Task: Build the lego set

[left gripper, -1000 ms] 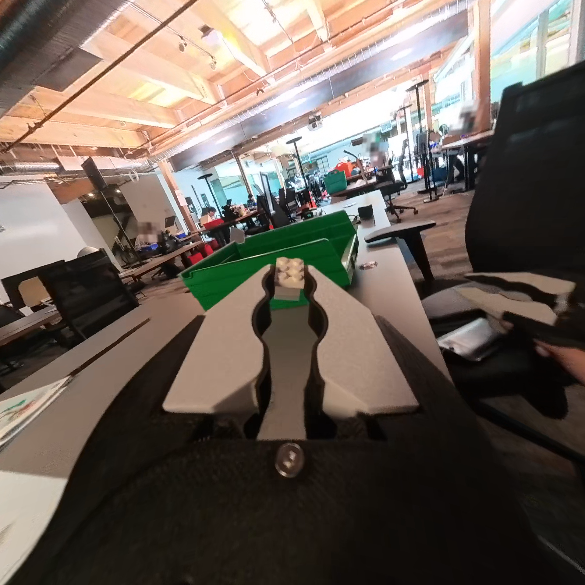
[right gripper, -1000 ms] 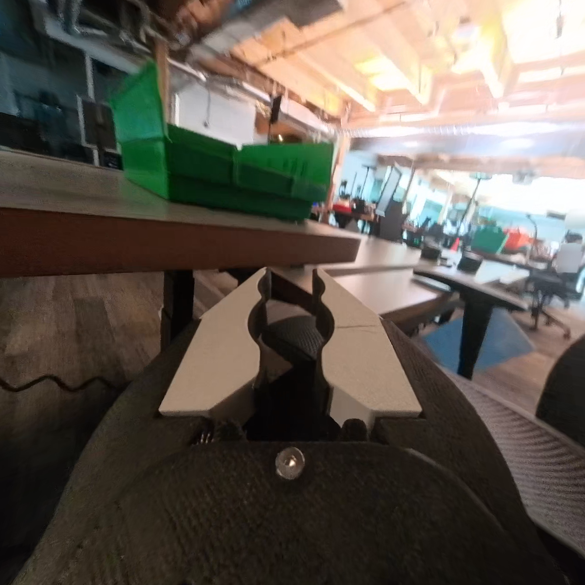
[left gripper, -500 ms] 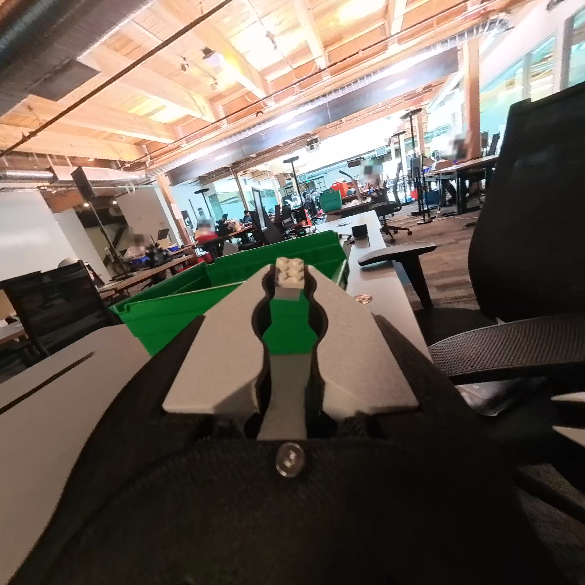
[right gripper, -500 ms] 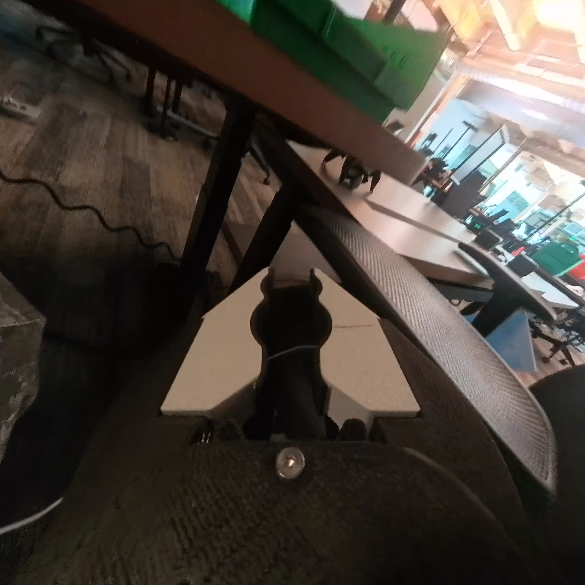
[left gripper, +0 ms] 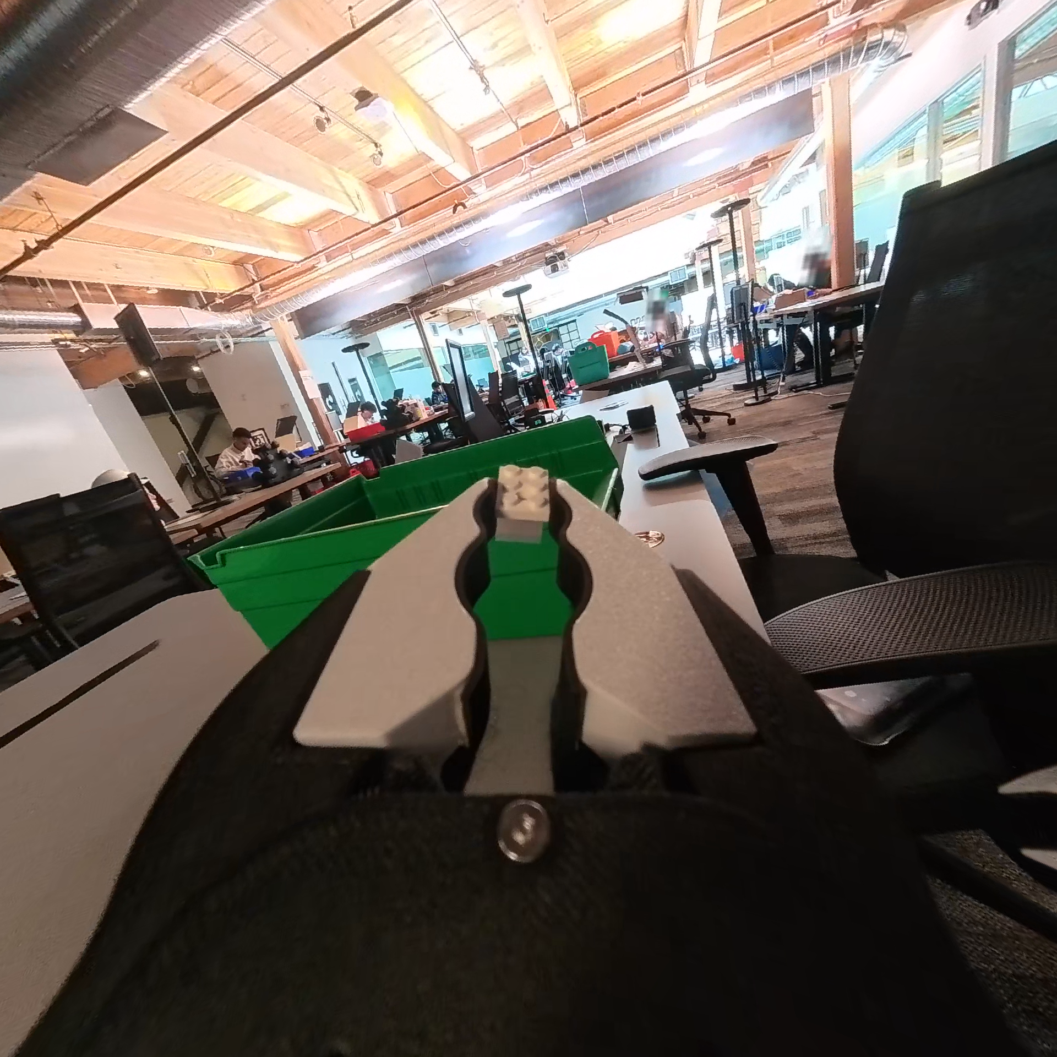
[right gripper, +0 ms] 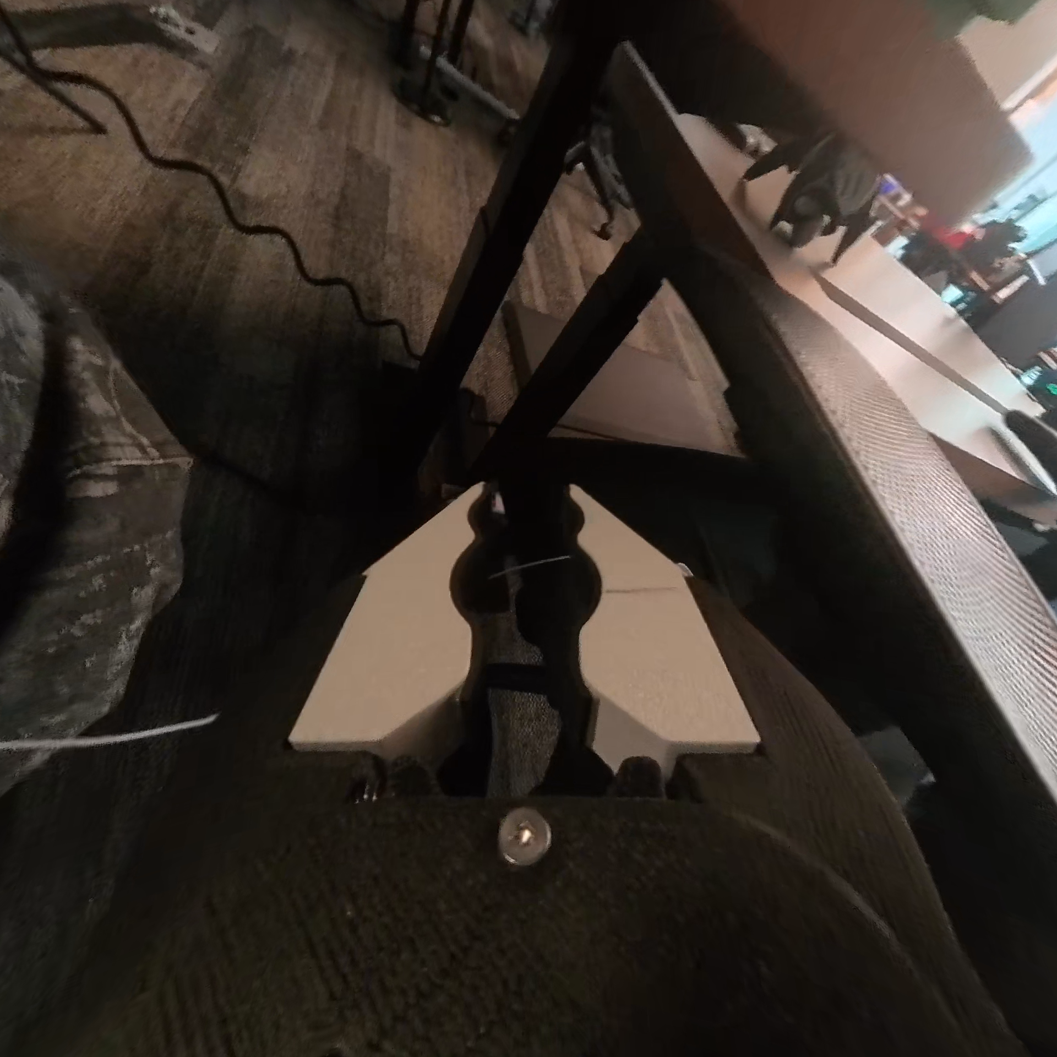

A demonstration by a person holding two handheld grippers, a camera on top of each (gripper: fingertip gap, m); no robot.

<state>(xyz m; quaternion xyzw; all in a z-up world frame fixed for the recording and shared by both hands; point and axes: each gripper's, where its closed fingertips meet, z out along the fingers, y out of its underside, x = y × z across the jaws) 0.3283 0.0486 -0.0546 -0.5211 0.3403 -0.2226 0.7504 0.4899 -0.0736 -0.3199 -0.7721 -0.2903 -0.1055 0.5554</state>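
Note:
My left gripper is shut on a small pale grey lego brick, studs facing up, held at the fingertips above the grey table. A green bin stands on the table just beyond the brick. My right gripper is below the table and points at the floor and black table legs. Its jaws stand a narrow gap apart. The gap is dark, so I cannot tell whether anything is between them.
A black mesh office chair with an armrest stands right of the table. In the right wrist view a wavy black cable lies on the carpet, mottled grey cloth is at left, and a mesh chair edge is at right.
My left gripper has moved closer to the green bin with the brick still held. My right gripper has dropped below the table edge and tilted down towards the floor.

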